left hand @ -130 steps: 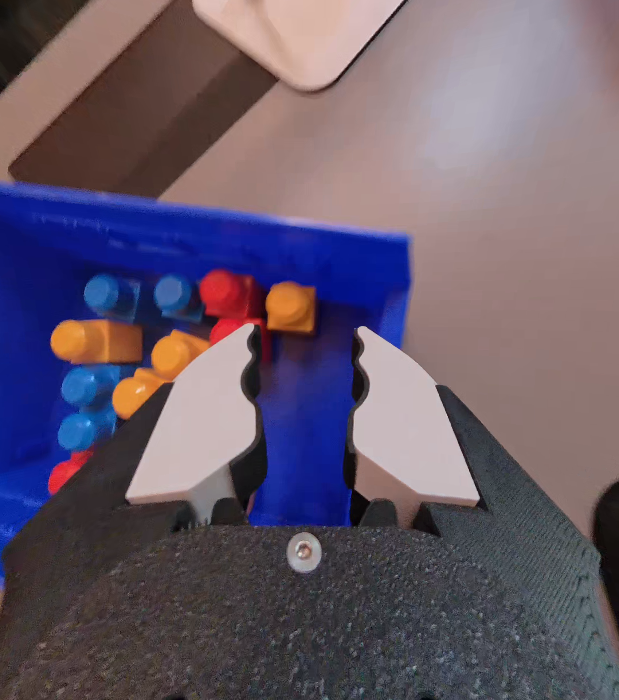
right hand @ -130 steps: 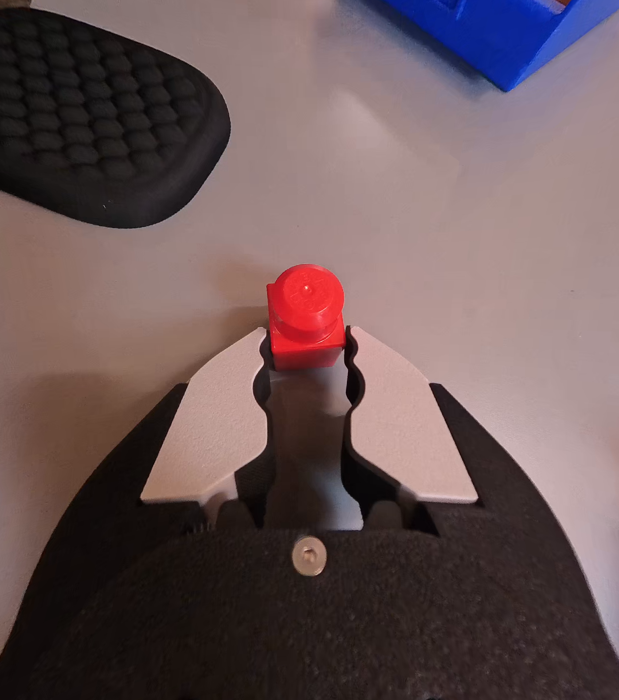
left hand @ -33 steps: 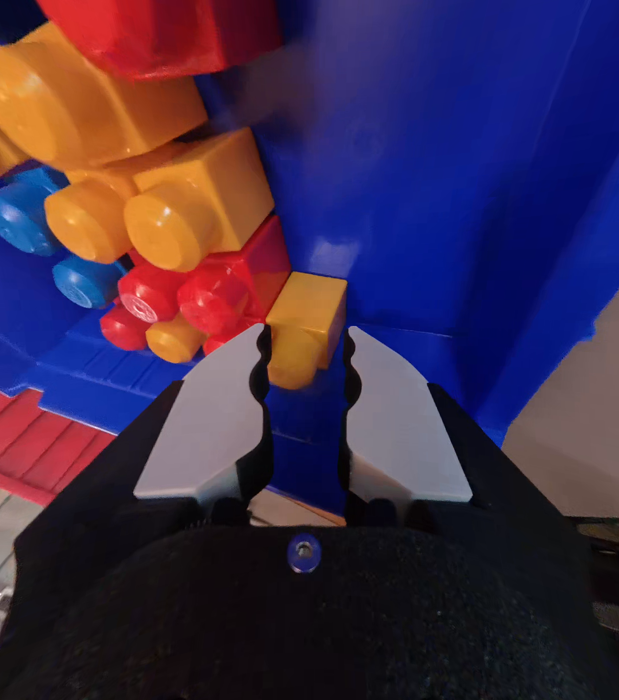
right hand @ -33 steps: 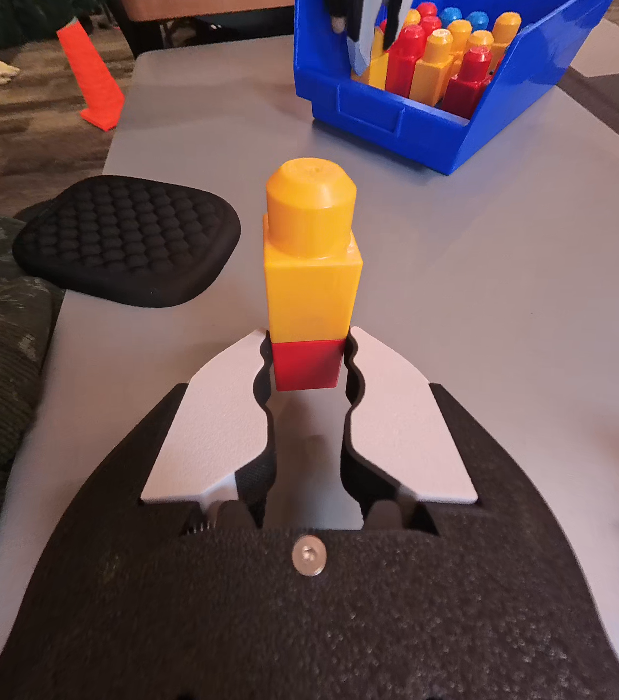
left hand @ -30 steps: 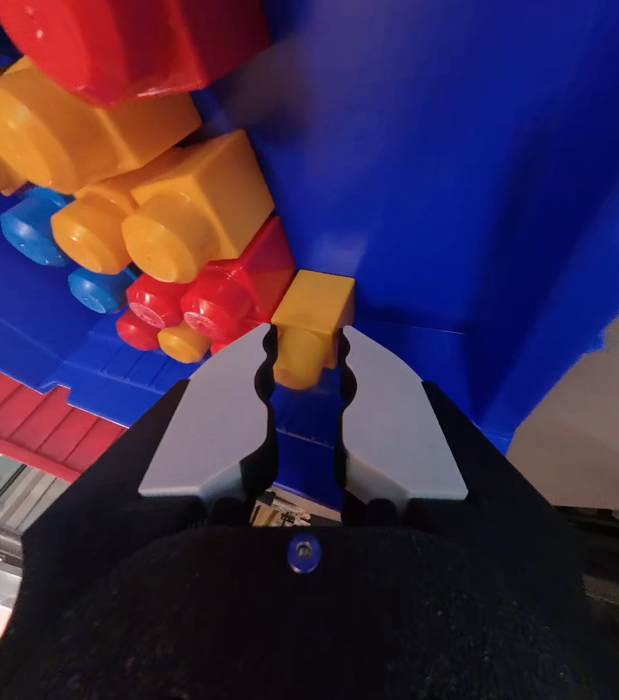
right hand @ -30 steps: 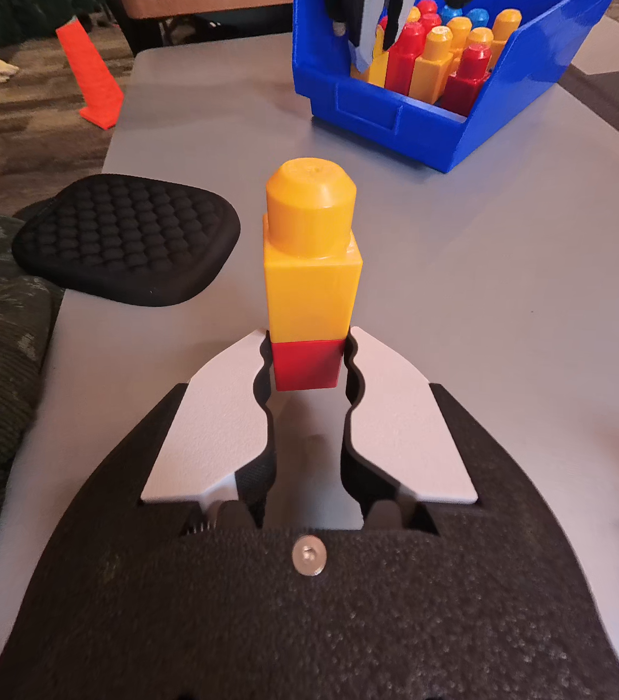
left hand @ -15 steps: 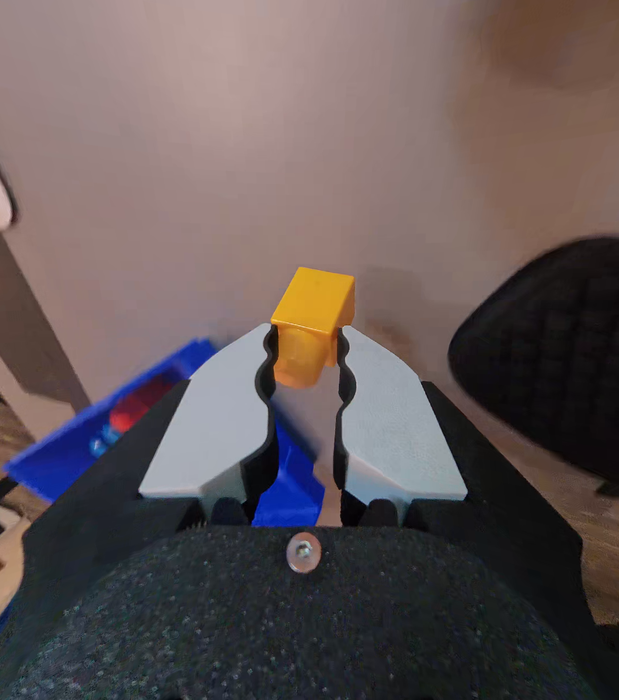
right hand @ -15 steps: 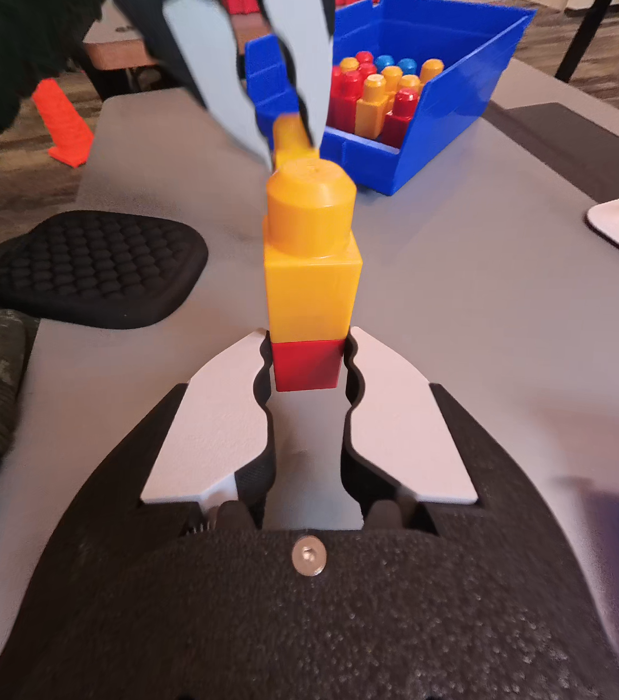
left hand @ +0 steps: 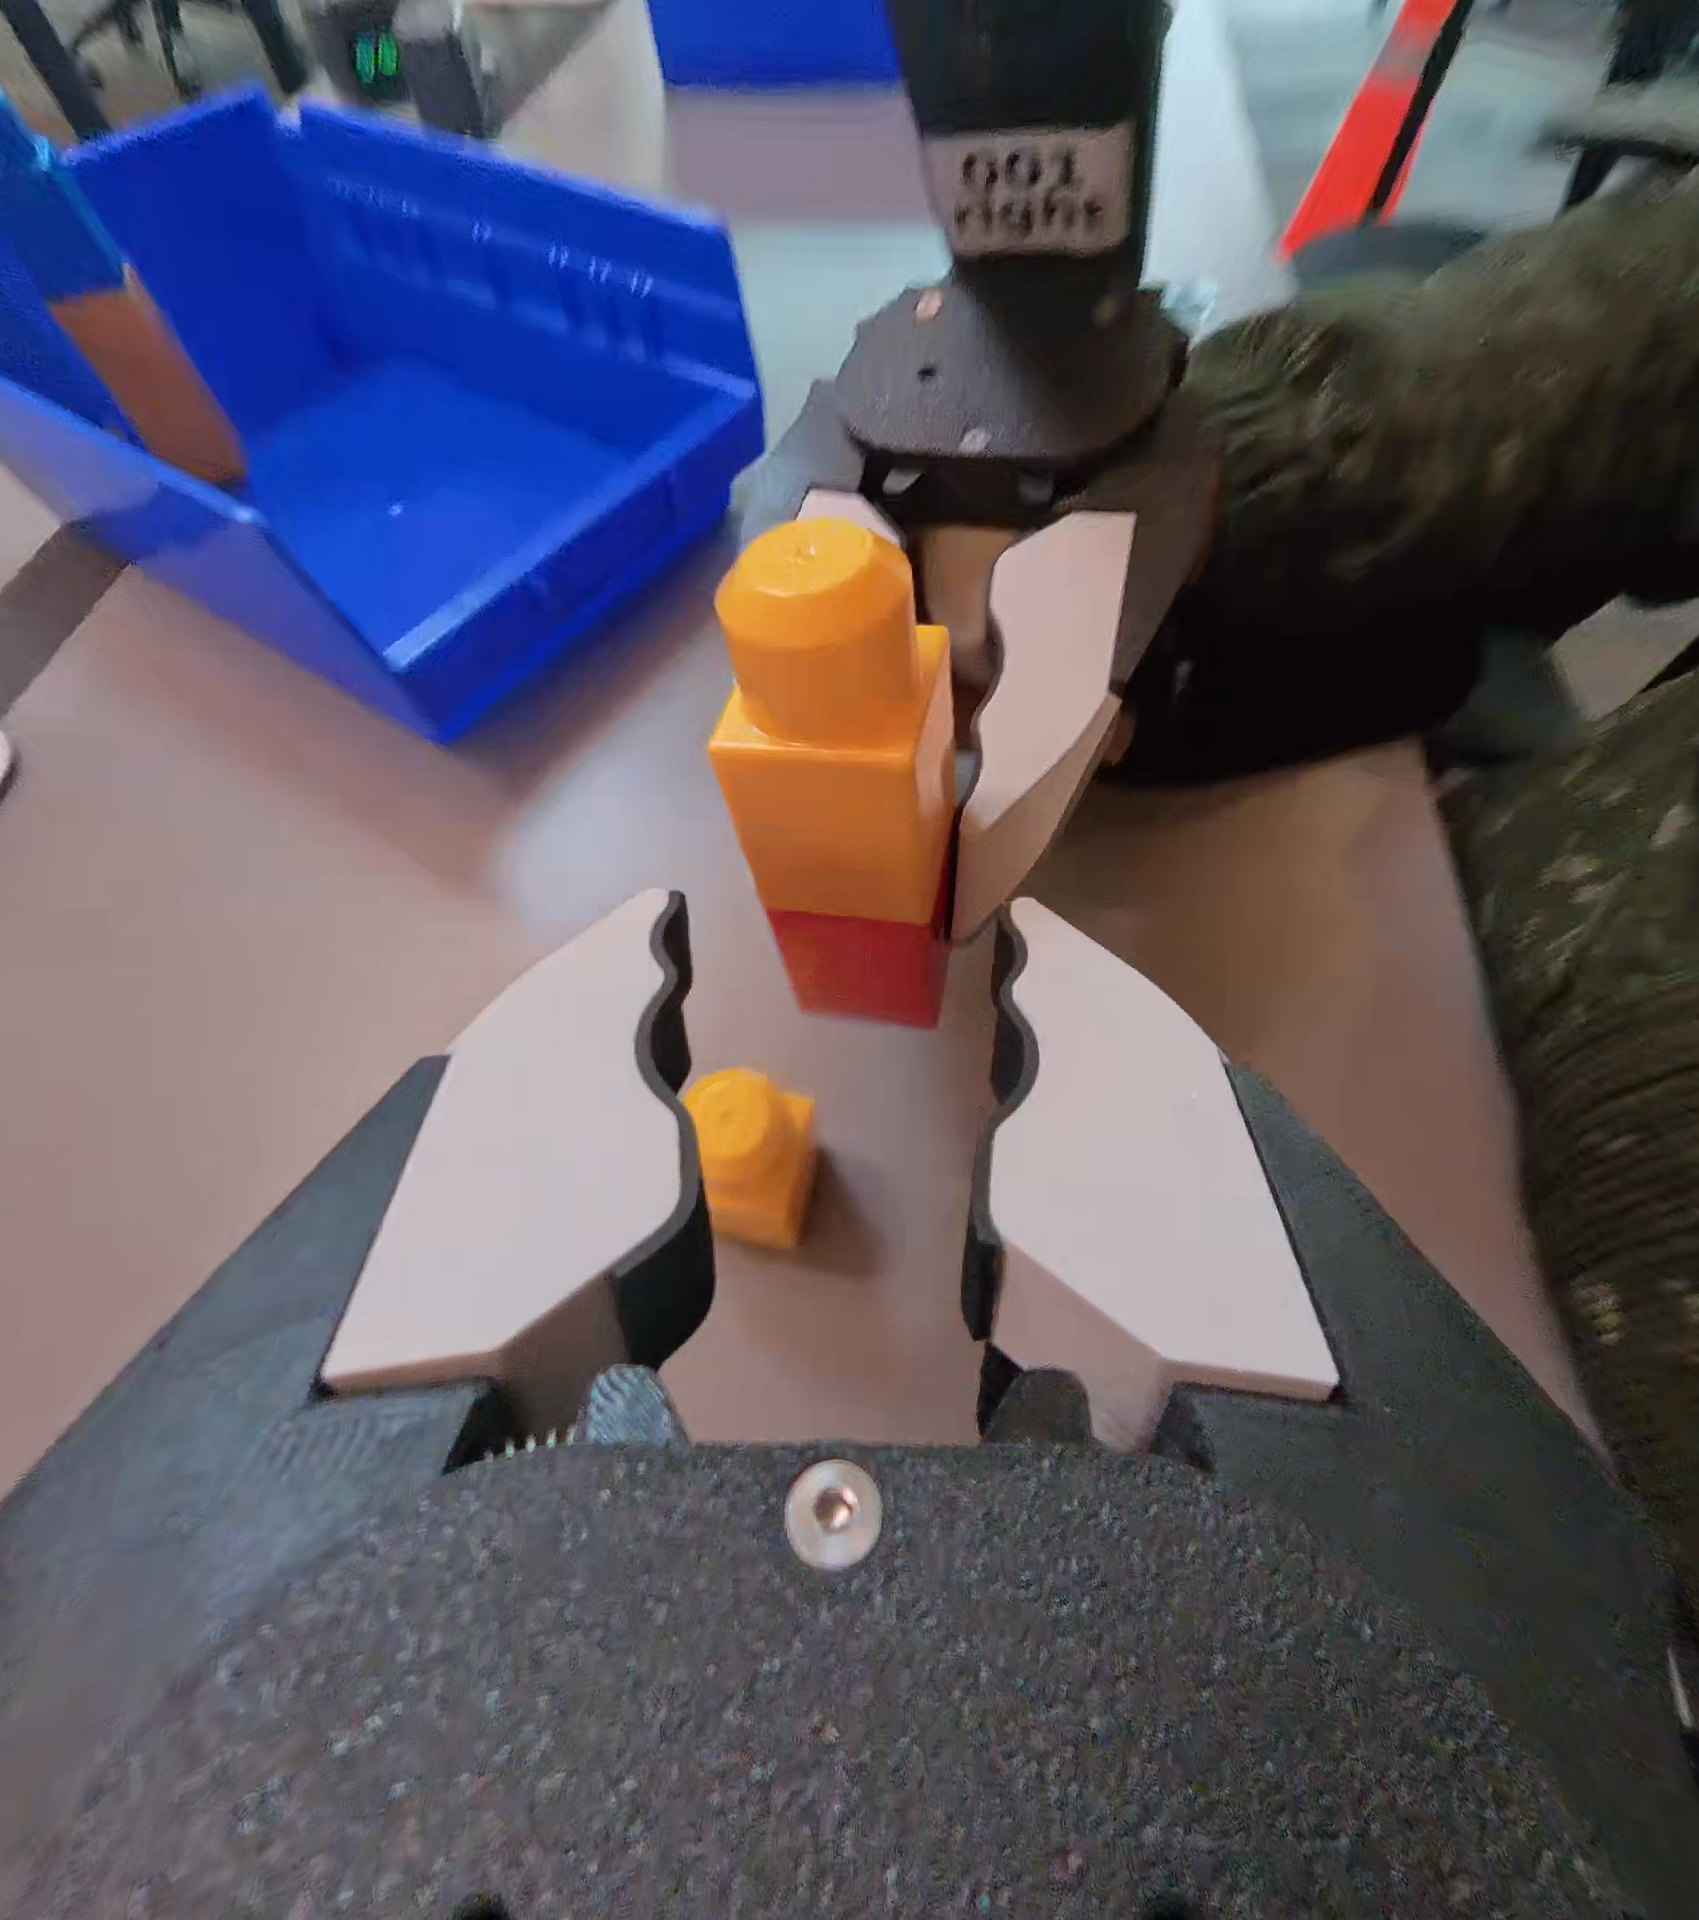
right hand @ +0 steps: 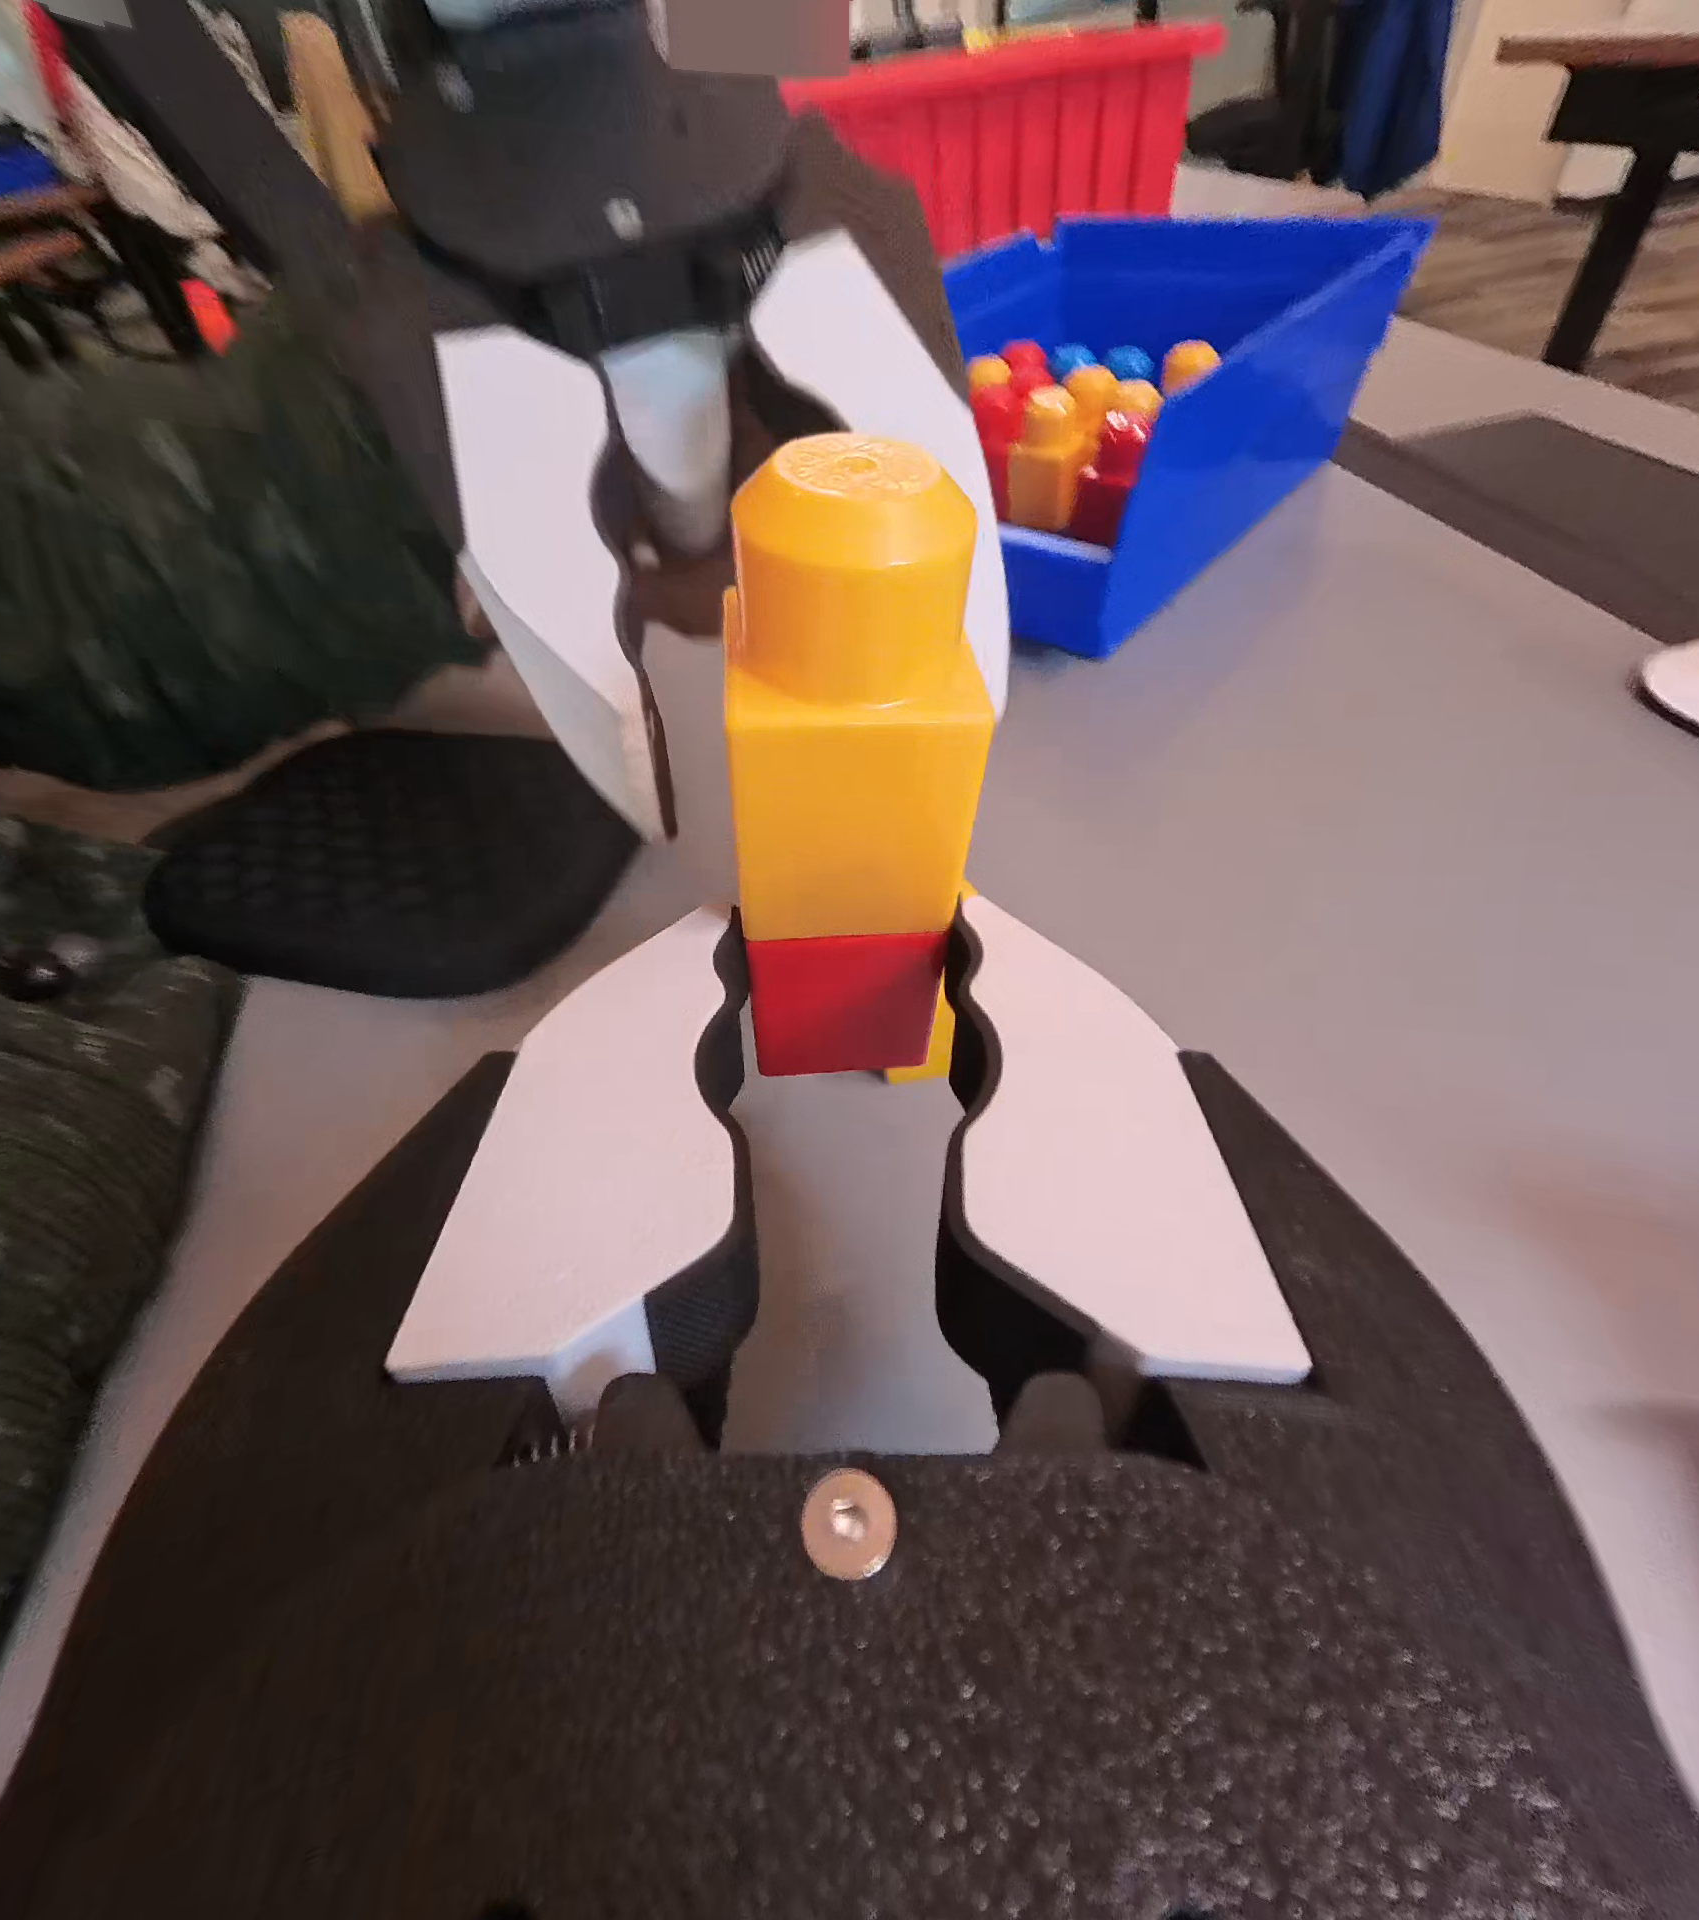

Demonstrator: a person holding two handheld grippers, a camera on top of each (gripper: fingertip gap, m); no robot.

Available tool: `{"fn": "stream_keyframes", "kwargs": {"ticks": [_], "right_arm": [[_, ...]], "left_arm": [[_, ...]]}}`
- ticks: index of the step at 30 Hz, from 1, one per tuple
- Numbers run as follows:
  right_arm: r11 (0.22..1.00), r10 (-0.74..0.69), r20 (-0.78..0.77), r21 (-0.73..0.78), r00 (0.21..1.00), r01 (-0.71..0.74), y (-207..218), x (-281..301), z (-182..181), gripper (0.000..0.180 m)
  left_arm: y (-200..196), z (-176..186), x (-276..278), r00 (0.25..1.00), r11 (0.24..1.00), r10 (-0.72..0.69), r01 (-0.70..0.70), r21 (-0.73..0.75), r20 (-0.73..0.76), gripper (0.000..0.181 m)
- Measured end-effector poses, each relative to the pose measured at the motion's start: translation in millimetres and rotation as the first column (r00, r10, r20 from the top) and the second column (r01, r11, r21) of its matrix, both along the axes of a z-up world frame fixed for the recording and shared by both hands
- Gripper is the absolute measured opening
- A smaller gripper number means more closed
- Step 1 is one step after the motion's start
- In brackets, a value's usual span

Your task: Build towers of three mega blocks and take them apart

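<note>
Since half a second ago the left gripper (left hand: 840, 1039) has let go: its small orange block (left hand: 757, 1174) stands on the table (left hand: 201, 935) between gaping jaws, near the tower. The right gripper (right hand: 850, 997) clamps the red block (right hand: 840, 1003) under the orange block (right hand: 860, 727). Regrasp squarely and press straight down.

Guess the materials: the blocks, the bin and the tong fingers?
Blocks, both the yellow block and the red block: moulded hard plastic, glossy, with highlights on the faces and crisp edges. Bin: rigid plastic too, smooth with a slight sheen and thin ribbed walls. Fingers: matte pale faces with a black wavy inner edge, probably printed plastic with a rubbery lining, though the look leaves that open.
</note>
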State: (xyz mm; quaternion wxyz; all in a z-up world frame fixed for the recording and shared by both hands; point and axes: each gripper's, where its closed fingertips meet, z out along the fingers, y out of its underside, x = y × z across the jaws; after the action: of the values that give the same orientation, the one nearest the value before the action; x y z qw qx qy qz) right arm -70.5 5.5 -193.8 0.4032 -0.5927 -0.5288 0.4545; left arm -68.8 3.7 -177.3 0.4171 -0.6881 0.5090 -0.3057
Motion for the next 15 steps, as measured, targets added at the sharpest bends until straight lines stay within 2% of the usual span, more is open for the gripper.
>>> {"fn": "stream_keyframes", "kwargs": {"ticks": [3, 4, 5, 10, 12, 15], "right_arm": [[0.999, 0.039, -0.046, 0.005, 0.998, -0.038, -11.9, -9.4, 7.4, 0.037], [0.999, 0.052, -0.035, 0.012, 0.998, -0.052, -15.8, -12.6, 5.2, 0.037], [0.998, 0.065, -0.019, 0.016, 0.998, -0.064, -19.5, -15.5, 1.8, 0.037], [0.997, 0.070, 0.015, 0.013, 0.997, -0.070, -22.9, -21.2, -7.0, 0.038], [0.999, 0.034, 0.045, 0.014, 0.998, -0.035, -14.2, -19.9, -11.7, 0.047], [0.995, -0.044, 0.195, 0.094, 0.980, 0.026, 8.5, -18.4, -39.5, 0.061]], "left_arm": [[-14.9, 9.0, 10.4, 0.984, 0.999, -0.032, 0.032, 0.003, 0.175, 0.053], [-15.1, 12.3, 11.2, 0.977, 1.000, -0.022, 0.019, 0.016, 0.214, 0.047], [-13.0, 13.6, 10.1, 0.972, 1.000, -0.005, -0.002, 0.030, 0.234, 0.036], [-12.8, 9.7, -5.4, 0.980, 0.999, 0.006, -0.013, 0.037, 0.201, 0.036], [-6.6, 19.1, -22.7, 0.969, 0.998, 0.042, -0.053, 0.039, 0.242, 0.036], [3.5, 33.0, -52.1, 0.946, 0.992, 0.096, -0.116, 0.047, 0.311, 0.036]]}}
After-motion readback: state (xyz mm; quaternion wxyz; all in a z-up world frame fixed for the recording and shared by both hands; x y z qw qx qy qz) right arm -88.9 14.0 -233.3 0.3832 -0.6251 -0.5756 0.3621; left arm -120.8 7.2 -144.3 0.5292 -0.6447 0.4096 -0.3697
